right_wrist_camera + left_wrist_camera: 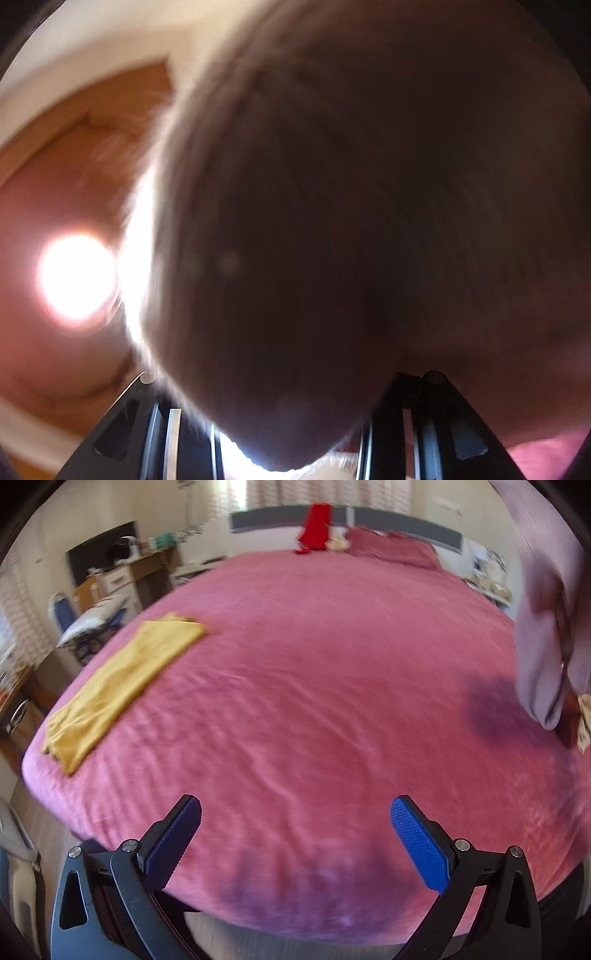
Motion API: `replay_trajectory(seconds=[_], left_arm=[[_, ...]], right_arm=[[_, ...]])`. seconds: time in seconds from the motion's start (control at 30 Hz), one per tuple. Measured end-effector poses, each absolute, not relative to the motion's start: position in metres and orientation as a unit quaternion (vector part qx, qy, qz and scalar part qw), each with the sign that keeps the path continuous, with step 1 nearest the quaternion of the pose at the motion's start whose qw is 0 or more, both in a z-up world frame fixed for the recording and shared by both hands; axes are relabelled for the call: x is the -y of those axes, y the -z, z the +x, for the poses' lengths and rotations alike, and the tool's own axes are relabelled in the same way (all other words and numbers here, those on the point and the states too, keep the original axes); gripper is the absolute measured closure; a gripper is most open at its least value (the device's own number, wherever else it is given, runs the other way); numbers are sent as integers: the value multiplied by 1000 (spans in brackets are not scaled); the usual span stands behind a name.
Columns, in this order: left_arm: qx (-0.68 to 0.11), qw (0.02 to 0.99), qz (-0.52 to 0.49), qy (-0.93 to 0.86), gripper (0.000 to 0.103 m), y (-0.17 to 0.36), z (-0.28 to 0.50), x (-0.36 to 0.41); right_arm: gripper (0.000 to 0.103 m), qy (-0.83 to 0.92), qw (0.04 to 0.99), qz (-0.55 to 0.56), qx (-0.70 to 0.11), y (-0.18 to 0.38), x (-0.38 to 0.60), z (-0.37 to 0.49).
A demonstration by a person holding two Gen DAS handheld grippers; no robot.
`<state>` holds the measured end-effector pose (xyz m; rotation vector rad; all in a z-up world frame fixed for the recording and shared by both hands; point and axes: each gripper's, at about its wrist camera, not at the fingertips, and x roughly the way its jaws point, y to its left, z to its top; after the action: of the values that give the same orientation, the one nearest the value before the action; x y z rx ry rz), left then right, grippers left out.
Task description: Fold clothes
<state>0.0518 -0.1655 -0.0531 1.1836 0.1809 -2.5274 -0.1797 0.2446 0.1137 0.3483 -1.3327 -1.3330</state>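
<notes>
Left gripper (295,843) gapes empty over my pink bedspread (295,701) (yellow cloth (122,690) lying left); right gripper (291,424) clamps lilac garment (546,627).

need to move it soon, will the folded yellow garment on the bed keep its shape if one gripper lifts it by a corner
Probably not. The yellow garment lies thin and flat on the pink bedspread, so it looks soft and floppy; its folds would likely fall open. It seems light. Pushed, it may bunch on the plush cover rather than slide.

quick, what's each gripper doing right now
left gripper: open, nothing between its fingers.
right gripper: closed on a pale lilac garment, lifted above the bed.
</notes>
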Motion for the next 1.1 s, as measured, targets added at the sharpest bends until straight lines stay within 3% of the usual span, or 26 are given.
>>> replay_trajectory(seconds=[0.2, 0.27, 0.4, 0.53, 0.67, 0.77, 0.83, 0.93, 1.1], left_arm=[[-102, 263, 358, 890, 0, 19, 109, 237], [-127, 293, 341, 884, 0, 11, 133, 263], [-178, 332, 318, 870, 0, 9, 163, 304], [-219, 355, 317, 852, 0, 20, 173, 327], [-228, 351, 347, 839, 0, 43, 166, 329], [-203, 339, 383, 835, 0, 64, 151, 320], [-176, 333, 410, 831, 0, 77, 140, 310], [-146, 323, 439, 825, 0, 92, 121, 299], [-144, 321, 441, 826, 0, 92, 110, 292]], right_arm=[[70, 481, 686, 159, 522, -186, -107, -141], [69, 458, 706, 164, 515, -192, -73, -124], [68, 437, 695, 196, 537, -150, -44, -93], [67, 506, 609, 260, 553, -67, -83, -79], [61, 588, 424, 326, 607, 28, -209, -84], [58, 644, 311, 365, 596, 67, -305, -70], [53, 687, 292, 408, 526, 67, -315, -35], [51, 738, 305, 478, 367, 95, -232, -9], [51, 704, 429, 529, 203, 93, -107, 26]])
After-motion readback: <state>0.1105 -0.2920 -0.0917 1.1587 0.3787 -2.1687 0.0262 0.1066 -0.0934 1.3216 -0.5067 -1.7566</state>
